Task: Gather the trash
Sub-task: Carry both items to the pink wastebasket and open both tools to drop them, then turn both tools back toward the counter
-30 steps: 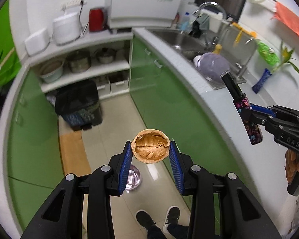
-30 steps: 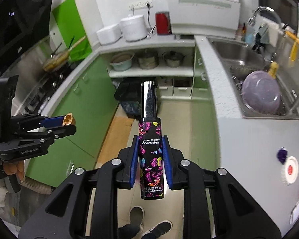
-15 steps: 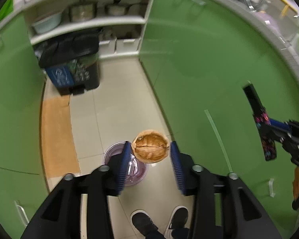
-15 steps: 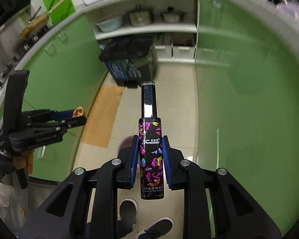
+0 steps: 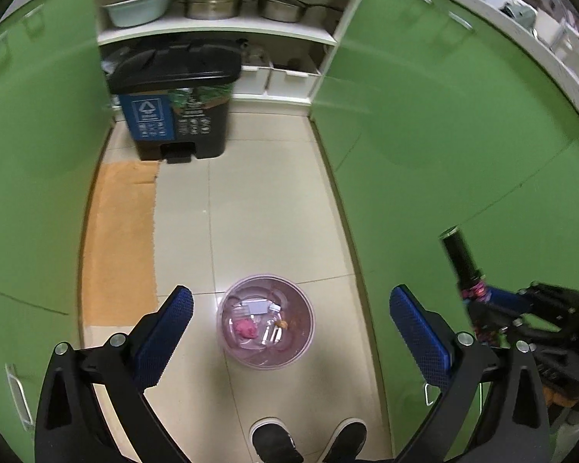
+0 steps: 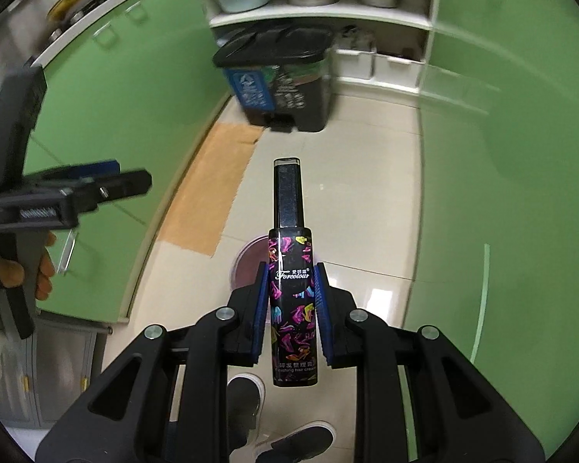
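In the right wrist view the hair cream tube (image 6: 294, 293) covers most of the pink bin (image 6: 251, 260), so only a sliver of its rim shows and its contents are hidden there. In the left wrist view the small things inside the bin (image 5: 265, 322) are too small to name beyond a pink lump and an orange-brown bit. The person's shoes (image 5: 308, 441) are cut off by the near edge of that view. The right gripper (image 5: 521, 308) is cropped at the right edge, and only the far end of the tube shows. The left gripper (image 6: 108, 181) is blurred, its fingers seen side-on. The pedal bin's (image 6: 281, 77) labels are too smeared to read.
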Available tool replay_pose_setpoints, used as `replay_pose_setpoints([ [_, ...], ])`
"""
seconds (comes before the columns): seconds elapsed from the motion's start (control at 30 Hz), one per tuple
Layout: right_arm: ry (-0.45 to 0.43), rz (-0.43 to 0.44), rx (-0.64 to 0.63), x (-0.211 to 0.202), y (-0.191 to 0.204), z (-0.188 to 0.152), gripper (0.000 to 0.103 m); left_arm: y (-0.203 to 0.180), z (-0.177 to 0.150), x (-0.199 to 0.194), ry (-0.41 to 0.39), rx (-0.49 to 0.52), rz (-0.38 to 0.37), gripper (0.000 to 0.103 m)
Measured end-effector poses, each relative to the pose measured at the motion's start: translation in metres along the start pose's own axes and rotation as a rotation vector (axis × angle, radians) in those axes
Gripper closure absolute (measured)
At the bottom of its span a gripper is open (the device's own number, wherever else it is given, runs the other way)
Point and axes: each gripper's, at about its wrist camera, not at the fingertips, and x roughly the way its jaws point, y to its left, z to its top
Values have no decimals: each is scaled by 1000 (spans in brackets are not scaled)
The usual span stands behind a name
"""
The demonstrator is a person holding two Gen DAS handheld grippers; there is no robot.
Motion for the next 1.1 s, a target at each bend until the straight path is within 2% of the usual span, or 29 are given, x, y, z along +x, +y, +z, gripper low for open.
replay_pose_setpoints([
  [0.3, 67, 89, -104, 56, 41, 22, 80, 40, -6, -25, -32, -80, 33, 5],
  [0.37, 75, 104, -116, 68, 45, 26, 74, 47, -9, -29, -42, -92, 46, 5],
  [0.4, 76, 105, -119, 71, 46, 28, 63, 49, -10, -30, -46, -97, 50, 5],
  [0.43, 72, 101, -118, 74, 47, 29, 26, 51, -11, -32, -47, -98, 49, 5],
  [0.47, 51, 99, -112, 74, 45, 30, 6, 52, -11, -32, -49, -98, 51, 5],
  [0.53, 20, 84, -107, 69, 44, 30, 6, 51, -11, -33, -49, -93, 57, 5],
  [0.67, 21, 47, -100, 63, 40, 32, 6, 43, -7, -36, -49, -83, 53, 5],
  [0.83, -8, 14, -69, 24, 32, 39, 6, 17, 5, -57, -51, -51, 41, 5],
  [0.93, -24, -4, -37, -17, 27, 45, 6, -6, 17, -85, -55, -21, 28, 5],
  [1.1, -63, -35, 19, -118, 21, 57, 6, -62, 43, -152, -53, 45, -2, 5],
])
